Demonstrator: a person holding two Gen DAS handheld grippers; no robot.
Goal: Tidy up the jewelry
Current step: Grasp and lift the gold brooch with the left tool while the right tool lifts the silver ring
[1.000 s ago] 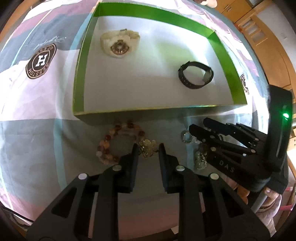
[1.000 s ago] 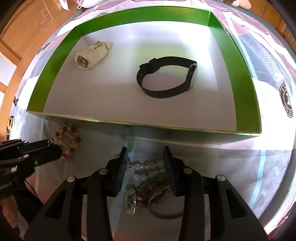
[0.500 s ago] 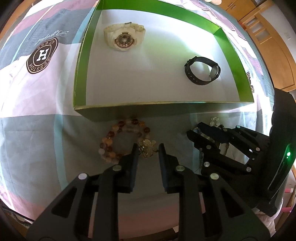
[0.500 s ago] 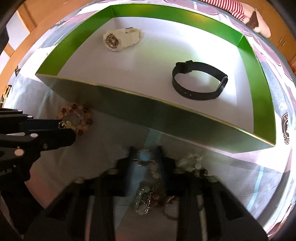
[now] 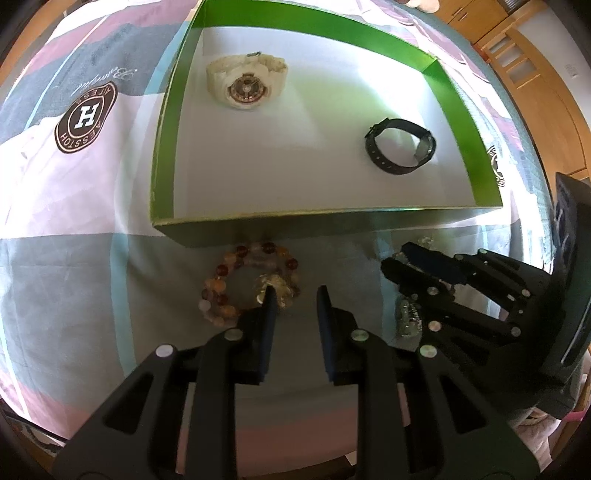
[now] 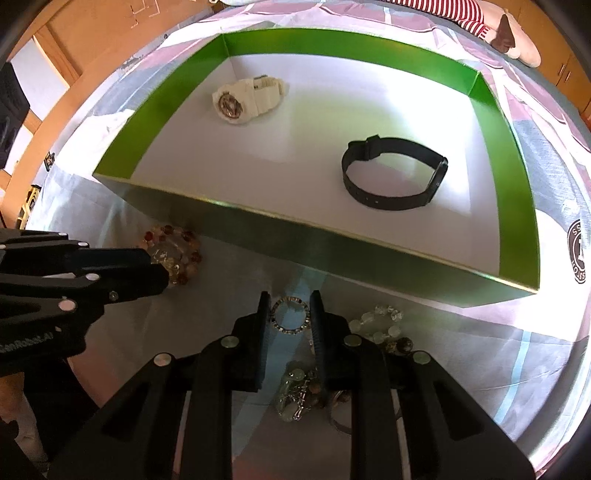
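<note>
A green box (image 5: 467, 122) with a white floor holds a cream watch (image 5: 245, 83) and a black watch (image 5: 400, 146). It shows in the right wrist view too (image 6: 517, 155). My right gripper (image 6: 289, 304) is shut on a sparkly ring-shaped bracelet (image 6: 290, 314), lifted above a heap of bead jewelry (image 6: 376, 326). My left gripper (image 5: 294, 295) is open just over an amber bead bracelet (image 5: 225, 284) lying in front of the box.
The bedsheet has brown round logos (image 5: 85, 117). A wooden bed frame (image 5: 546, 96) runs along the right. A striped soft toy (image 6: 480, 22) lies beyond the box.
My right gripper closed on the sparkly bracelet in the heap and raised it. My left gripper shifted slightly over the amber bracelet.
</note>
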